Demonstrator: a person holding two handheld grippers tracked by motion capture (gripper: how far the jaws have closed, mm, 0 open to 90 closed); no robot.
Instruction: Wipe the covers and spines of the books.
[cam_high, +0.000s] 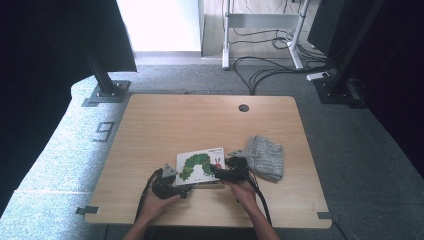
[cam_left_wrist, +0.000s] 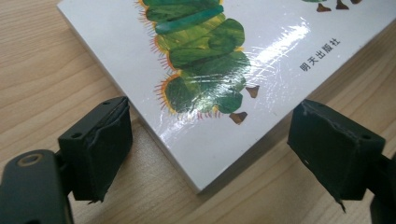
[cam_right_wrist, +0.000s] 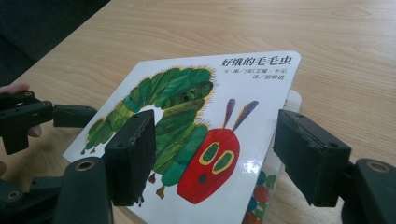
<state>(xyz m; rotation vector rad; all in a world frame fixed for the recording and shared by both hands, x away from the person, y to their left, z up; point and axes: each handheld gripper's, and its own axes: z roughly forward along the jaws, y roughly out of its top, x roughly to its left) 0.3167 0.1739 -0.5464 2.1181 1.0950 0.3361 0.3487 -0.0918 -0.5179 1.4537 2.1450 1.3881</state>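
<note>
While both hands sit low in the frame of the high view, the picture book (cam_high: 201, 165) lies on the wooden table (cam_high: 165, 125) just below the middle, white cover up with a green caterpillar on it. Left tool (cam_high: 172, 182) is at the book's lower left corner, right tool (cam_high: 226, 169) at its right edge.

From the left gripper view, that tool (cam_left_wrist: 210, 144) is released, jaws spread wide with the book's near corner (cam_left_wrist: 205, 116) sitting between them, not touching either pad as far as I can see. The right gripper view shows much the same: right tool (cam_right_wrist: 215, 158) wide open, jaws either side of the caterpillar's red head, and the cover (cam_right_wrist: 196, 140) looks tilted up a bit, with coloured pages peeking out under its lower right edge.

A grey knitted hat (cam_high: 265, 156) lies just right of the book in the high view, near the right tool.
</note>
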